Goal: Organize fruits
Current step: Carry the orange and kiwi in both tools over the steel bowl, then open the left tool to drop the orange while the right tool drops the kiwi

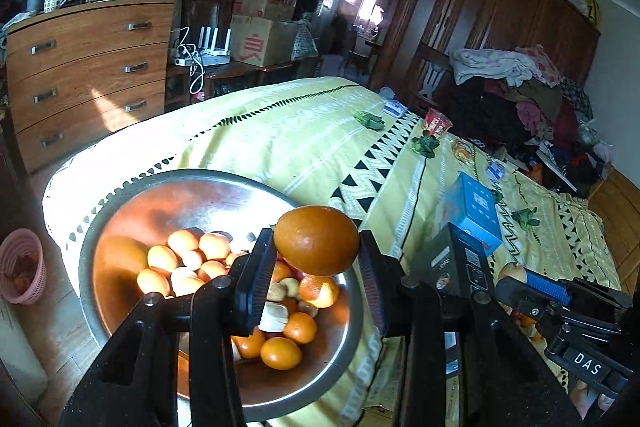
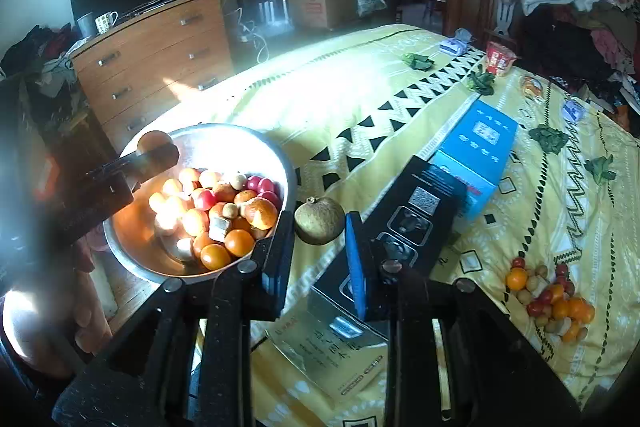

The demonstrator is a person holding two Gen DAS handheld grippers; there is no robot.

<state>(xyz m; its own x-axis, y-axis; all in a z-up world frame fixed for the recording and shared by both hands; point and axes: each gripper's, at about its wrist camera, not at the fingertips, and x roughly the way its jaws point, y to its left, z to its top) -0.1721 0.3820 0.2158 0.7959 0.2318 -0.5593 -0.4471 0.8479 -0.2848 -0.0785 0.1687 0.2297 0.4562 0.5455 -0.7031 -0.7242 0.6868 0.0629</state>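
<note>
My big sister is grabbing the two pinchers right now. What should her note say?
Left gripper: shut on an orange, held above the metal bowl.
Right gripper: a brownish fruit sits between its fingers; whether they touch it, I cannot tell.
Done: the bowl already holds many oranges and other small fruits.
Left: probably drop the orange in, bring the brownish fruit over, then collect the small fruit pile on the bedspread past the black box.
</note>
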